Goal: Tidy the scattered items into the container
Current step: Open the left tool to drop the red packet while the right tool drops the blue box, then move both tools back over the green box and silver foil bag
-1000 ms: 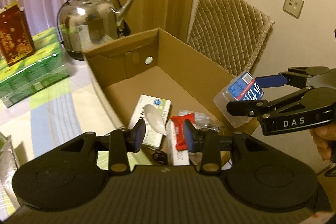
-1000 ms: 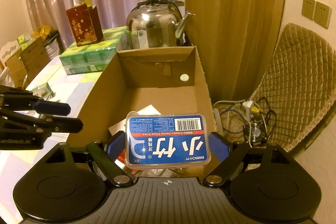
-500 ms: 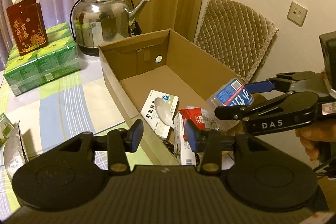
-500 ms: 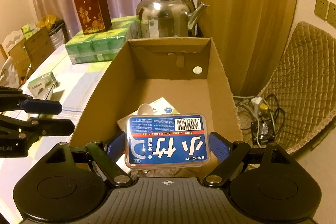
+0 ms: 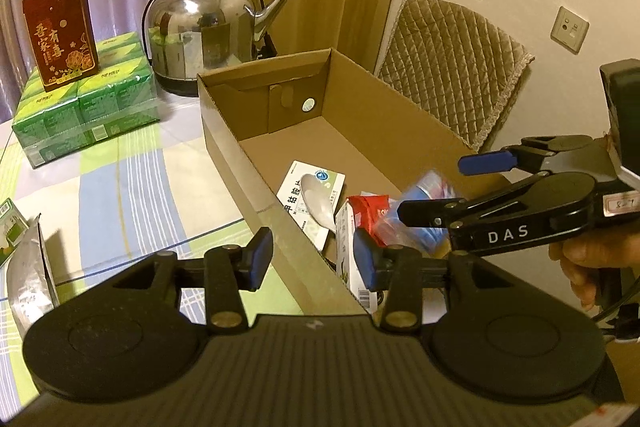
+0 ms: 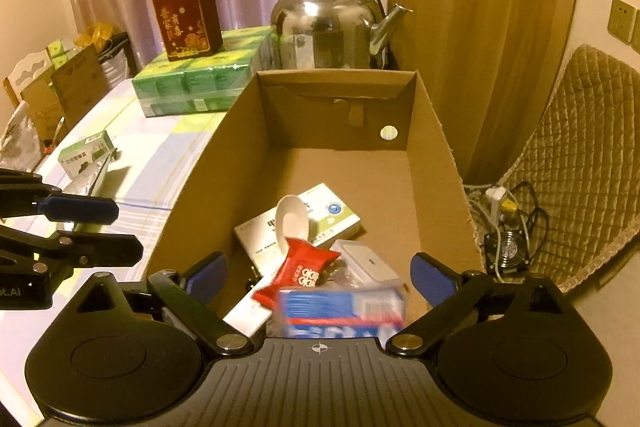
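Observation:
The open cardboard box (image 6: pixel 436 163) (image 5: pixel 384 107) holds a white medicine carton (image 6: pixel 332 217), a white spoon (image 6: pixel 294 221) (image 5: pixel 316 201), a red packet (image 6: pixel 304 267) (image 5: pixel 370 213) and other small items. A blue dental floss box (image 6: pixel 340 311) (image 5: pixel 424 211) is blurred, free of the pads, dropping into the box's near end. My right gripper (image 6: pixel 320 277) (image 5: pixel 440 187) is open above it. My left gripper (image 5: pixel 314 259) is open and empty over the box's near left wall. A small green carton (image 6: pixel 86 155) and a silver pouch (image 5: pixel 28 271) lie on the table.
A steel kettle (image 6: pixel 332 23) stands behind the box. A red gift box (image 6: pixel 186 17) sits on green tissue packs (image 6: pixel 200 79) at the back left. A quilted chair (image 6: pixel 580 155) and cables with a fan (image 6: pixel 506 247) are right of the box.
My right gripper opened and the floss box fell out of it toward the items in the box. My left gripper pulled back and to the left, still open.

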`<state>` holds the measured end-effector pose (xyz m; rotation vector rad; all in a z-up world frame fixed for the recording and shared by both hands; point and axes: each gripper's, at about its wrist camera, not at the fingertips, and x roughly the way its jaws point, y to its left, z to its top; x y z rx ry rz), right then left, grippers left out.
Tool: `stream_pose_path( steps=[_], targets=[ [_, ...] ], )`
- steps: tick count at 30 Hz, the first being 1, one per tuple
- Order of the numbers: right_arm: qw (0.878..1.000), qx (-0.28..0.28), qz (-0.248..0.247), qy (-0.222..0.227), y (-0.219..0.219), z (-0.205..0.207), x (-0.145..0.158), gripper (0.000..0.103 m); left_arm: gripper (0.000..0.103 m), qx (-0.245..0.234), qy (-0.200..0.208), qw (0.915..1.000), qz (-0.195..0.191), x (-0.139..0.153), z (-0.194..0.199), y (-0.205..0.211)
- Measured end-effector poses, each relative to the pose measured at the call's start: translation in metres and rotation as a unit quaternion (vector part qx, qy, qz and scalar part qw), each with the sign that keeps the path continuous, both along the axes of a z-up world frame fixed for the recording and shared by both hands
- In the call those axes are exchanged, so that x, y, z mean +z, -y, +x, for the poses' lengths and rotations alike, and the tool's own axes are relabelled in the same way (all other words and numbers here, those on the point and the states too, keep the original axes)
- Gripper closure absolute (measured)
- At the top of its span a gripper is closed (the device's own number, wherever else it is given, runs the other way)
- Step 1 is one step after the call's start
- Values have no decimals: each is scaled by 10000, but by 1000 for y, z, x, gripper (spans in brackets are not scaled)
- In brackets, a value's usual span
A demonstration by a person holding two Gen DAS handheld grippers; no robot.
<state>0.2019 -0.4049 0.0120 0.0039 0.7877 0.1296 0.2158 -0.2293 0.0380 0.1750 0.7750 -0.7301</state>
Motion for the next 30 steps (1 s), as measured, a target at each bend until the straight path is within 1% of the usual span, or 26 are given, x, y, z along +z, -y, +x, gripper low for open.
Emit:
stream_pose_path(
  steps=[8,17,25,29,30],
  targets=[
    [9999,11,-82,82,-8,-13,13,7,64,82,13,10000,-31,5,-8,-11],
    [9997,49,-80,247,-22,-38,36,6,62,314,45,9994,-98,17,-30,-39],
    [9992,173,-20,357,-42,-65,49,3,59,572,33,9983,-143,24,-54,-70],
    [9991,237,52,359,-54,-77,51,2,53,711,17,9973,-183,24,-66,-90],
    [9990,270,53,350,-58,-79,51,2,53,754,-10,9970,-199,24,-68,-95]
  ],
)
